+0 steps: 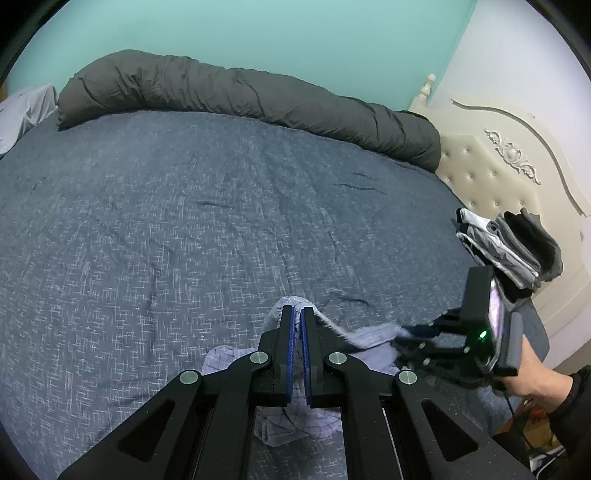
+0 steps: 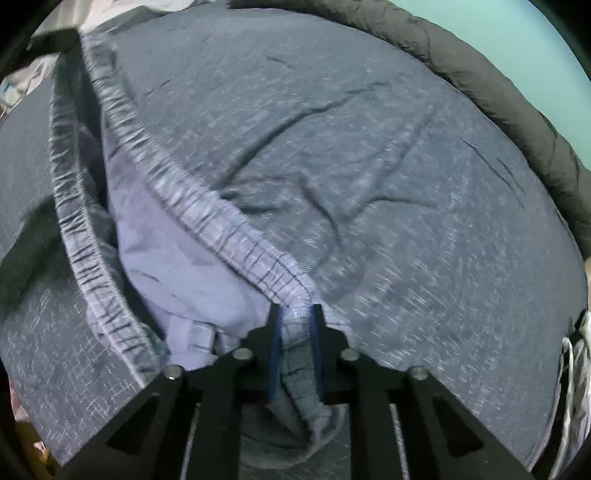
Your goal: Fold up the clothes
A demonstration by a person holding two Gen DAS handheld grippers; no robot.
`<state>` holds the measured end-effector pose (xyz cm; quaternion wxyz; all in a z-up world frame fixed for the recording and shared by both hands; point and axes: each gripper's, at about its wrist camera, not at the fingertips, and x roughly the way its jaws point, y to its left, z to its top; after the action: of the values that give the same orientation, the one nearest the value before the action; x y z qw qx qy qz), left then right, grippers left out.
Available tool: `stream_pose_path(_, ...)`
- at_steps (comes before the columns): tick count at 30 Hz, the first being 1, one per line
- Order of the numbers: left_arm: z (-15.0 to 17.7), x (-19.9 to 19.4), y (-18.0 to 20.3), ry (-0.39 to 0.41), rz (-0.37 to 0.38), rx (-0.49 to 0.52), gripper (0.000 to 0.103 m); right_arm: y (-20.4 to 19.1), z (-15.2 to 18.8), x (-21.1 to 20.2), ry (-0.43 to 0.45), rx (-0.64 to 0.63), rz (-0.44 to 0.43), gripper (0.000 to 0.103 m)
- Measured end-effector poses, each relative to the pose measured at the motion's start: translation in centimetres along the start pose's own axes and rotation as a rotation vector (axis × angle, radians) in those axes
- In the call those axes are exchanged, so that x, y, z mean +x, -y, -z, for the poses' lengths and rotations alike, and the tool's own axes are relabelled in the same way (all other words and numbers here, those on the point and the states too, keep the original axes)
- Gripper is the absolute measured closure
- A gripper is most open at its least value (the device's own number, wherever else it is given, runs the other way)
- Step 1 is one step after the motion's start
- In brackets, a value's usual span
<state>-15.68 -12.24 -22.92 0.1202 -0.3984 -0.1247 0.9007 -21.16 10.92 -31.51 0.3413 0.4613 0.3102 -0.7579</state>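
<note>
In the left wrist view, the left claw (image 1: 298,314) has its blue pads pressed nearly together, pinching the edge of pale checked shorts (image 1: 295,421) just above the bed (image 1: 184,221). The cloth peaks at the fingertips and hangs below the claw in loose folds, and a band of it runs rightward to the right claw (image 1: 410,330), which is blurred here, so its jaws cannot be made out in this view. A hand (image 1: 532,373) in a dark sleeve grips that right tool at the bed's right edge. The bed wears a blue-grey speckled cover; a dark grey rolled duvet (image 1: 240,99) lies along its far side against a teal wall (image 1: 258,33). A cream tufted headboard (image 1: 498,173) stands at the right, and a stack (image 1: 513,251) of folded grey, white and black clothes sits near it, just beyond the right tool. A pale cloth (image 1: 22,114) shows at the far left. In the right wrist view, the right claw (image 2: 296,314) is closed on the gathered elastic waistband (image 2: 207,206) of the shorts, cloth bunched between its blue pads. The waistband opens into a loop stretching up and left, with the shorts' pale lining visible inside. The bed cover fills the rest, the duvet curving along the upper right.
</note>
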Motion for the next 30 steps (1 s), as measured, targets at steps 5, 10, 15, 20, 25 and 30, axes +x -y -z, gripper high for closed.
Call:
stream_pose_path(5,0.1,1.3,0.7,-0.031,-0.003,0.017,0.099,3.4,0.0,-2.1,0.079,0.123,-0.024,0.095)
stream_pose_path(10,0.8,3.5,1.6,-0.078,-0.014,0.033,0.099,6.3,0.6,-3.8,0.110,0.205,-0.013,0.096)
stream_pose_path(15,1.9,6.1,2.1,-0.137,-0.030,0.033,0.093,8.1,2.4,-5.0,0.107,0.257,-0.006,0.096)
stream_pose_path(20,3.1,7.4,2.4,-0.180,-0.034,0.036,0.063,9.7,4.0,-4.2,0.081,0.319,-0.021,0.096)
stream_pose_path(25,4.6,7.8,2.8,-0.220,-0.041,0.070,0.063,10.0,5.0,-3.4,0.069,0.344,-0.038,0.096)
stream_pose_path(30,5.1,8.7,3.0,-0.246,-0.041,0.054,0.063,9.9,5.4,-3.3,0.070,0.353,-0.046,0.096)
